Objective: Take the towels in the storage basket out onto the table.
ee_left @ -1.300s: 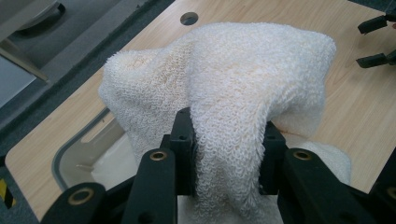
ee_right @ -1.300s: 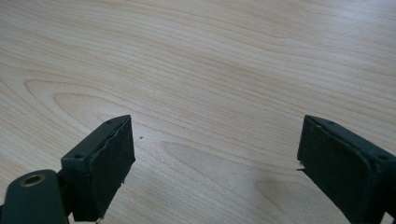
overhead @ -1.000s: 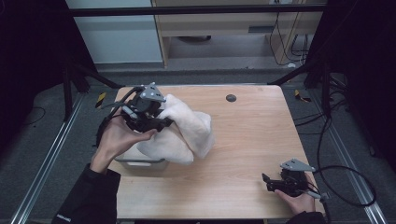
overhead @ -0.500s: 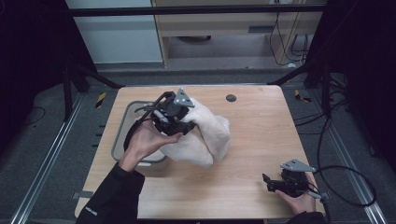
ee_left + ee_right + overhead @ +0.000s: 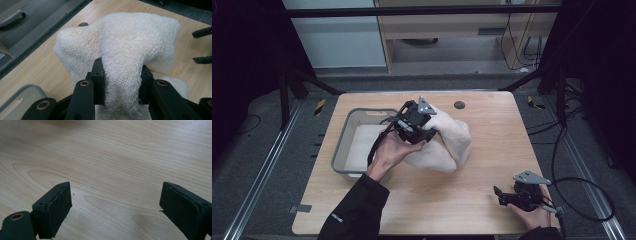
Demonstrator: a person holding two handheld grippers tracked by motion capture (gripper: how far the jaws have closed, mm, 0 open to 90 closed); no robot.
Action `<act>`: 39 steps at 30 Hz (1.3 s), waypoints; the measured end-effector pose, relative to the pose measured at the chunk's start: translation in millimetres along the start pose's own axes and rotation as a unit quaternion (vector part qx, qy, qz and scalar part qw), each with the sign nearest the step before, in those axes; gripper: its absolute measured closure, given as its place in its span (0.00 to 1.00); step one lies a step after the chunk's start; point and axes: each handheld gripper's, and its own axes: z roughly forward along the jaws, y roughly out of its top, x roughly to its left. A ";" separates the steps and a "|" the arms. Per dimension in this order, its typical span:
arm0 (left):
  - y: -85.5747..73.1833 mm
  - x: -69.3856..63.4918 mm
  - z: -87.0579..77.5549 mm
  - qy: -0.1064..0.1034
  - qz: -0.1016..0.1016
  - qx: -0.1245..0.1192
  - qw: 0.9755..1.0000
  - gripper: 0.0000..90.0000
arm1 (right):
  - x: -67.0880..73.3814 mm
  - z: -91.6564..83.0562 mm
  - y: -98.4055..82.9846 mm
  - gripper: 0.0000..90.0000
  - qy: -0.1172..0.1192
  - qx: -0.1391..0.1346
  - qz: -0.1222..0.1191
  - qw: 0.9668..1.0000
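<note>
Jaws of the right gripper (image 5: 501, 196) stand spread wide at the near right corner of the wooden table (image 5: 492, 150), low over bare wood; in the right gripper view (image 5: 113, 202) nothing lies between the two black pads (image 5: 58, 206). The person's right hand (image 5: 528, 216) holds it at the table's near edge, and a black cable (image 5: 584, 200) loops from it off the right side. Its grey three-cornered plate (image 5: 531, 177) sits on top.

At the near left, a dark sleeve (image 5: 354, 212) comes in from the bottom edge and leads up to the left hand (image 5: 388, 150), which holds the left gripper (image 5: 427, 134) around the middle of the table. This gripper is pinching a cream towel (image 5: 447, 142): in the left gripper view the jaws are pressed onto a thick fold of the towel (image 5: 120, 57), which bulges up beyond them and drapes down between them. The rest of the cloth hangs in a bunched mound whose lower part rests on the table to the right of the hand.

Left of the hand, a grey plastic bin (image 5: 343, 150) sits on the table's left half, with something pale lying flat in its bottom; whether that is more cloth I cannot tell. A corner of the bin (image 5: 20, 96) shows at the lower left of the left gripper view.

Farther back, a small dark round disc (image 5: 459, 105) is set in the tabletop near the far edge.
</note>
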 end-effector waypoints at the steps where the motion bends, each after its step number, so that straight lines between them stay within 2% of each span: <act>1: -0.5 -0.6 4.5 0.002 -0.002 -0.001 1.000 0.74 | -0.2 0.0 0.0 0.12 0.000 0.000 -0.001 1.000; 4: -2.9 -2.6 18.1 0.004 -0.009 -0.004 1.000 0.74 | 0.0 -0.3 -0.1 0.12 0.000 0.000 0.001 1.000; 10: -11.8 -9.2 44.2 -0.005 -0.019 -0.005 1.000 0.74 | 0.1 -0.2 -0.6 0.12 0.000 0.001 0.002 1.000; 19: -31.4 -20.4 72.8 -0.016 -0.015 0.026 0.999 0.73 | 0.0 -0.2 -1.1 0.12 -0.002 0.003 -0.001 1.000; 24: -41.8 -22.1 84.2 -0.019 -0.016 0.044 0.999 0.71 | 0.0 0.3 -1.4 0.12 -0.002 0.004 -0.001 1.000; 29: -51.6 -21.1 92.3 -0.030 -0.025 0.051 0.998 0.68 | 0.6 0.5 -1.5 0.12 -0.002 0.006 -0.001 1.000; 39: -64.6 -24.0 98.8 -0.036 -0.018 0.067 0.997 0.60 | 0.5 0.9 -1.9 0.11 -0.002 0.008 0.000 1.000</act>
